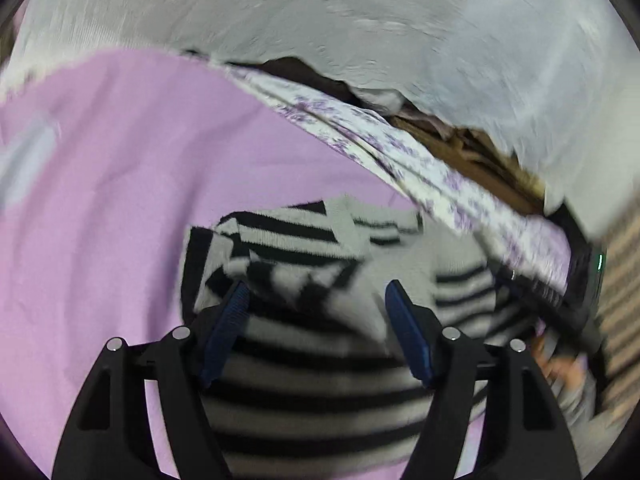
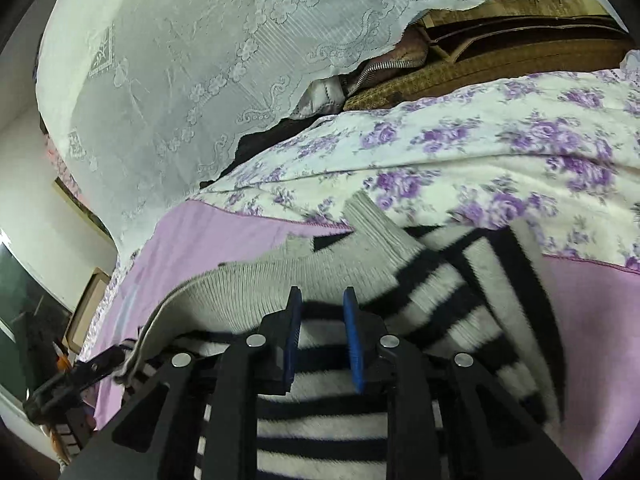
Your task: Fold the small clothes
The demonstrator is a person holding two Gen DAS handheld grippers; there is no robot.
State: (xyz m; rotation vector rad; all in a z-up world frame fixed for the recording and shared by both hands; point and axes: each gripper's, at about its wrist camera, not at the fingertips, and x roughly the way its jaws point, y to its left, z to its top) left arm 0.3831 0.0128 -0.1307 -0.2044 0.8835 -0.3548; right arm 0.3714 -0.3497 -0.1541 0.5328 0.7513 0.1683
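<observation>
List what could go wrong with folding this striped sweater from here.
1. The left gripper stands open above the striped sweater, so that side is loose and may slump.
2. The right gripper is narrow with knit between its pads; it might pinch several layers.
3. The sweater edge overlaps the floral quilt, which could get dragged along.

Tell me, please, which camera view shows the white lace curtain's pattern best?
The right wrist view: the white lace curtain is sharp there, its floral embroidery and scalloped edge clear. The left wrist view shows the same curtain across the top, but blurred into plain grey-white, with no pattern legible.
</observation>
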